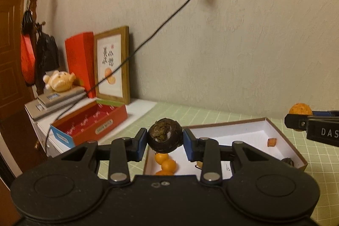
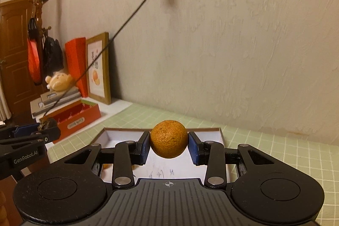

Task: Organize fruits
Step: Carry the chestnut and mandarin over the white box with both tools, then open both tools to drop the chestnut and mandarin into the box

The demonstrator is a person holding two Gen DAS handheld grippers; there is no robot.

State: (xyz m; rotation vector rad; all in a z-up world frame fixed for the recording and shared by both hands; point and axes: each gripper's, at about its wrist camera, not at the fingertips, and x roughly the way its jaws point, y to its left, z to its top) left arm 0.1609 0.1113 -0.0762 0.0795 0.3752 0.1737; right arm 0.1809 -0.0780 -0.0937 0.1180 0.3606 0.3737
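Dark round mangosteen-like fruit clamped between left gripper pads, above near-left edge of shallow white cardboard tray; small oranges inside.
Right wrist: round orange fruit pinched by right gripper over tray; green grid mat free beyond.

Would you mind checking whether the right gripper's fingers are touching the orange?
Touching: the right wrist view shows both blue fingers pressed against the orange sides, holding it above the box.
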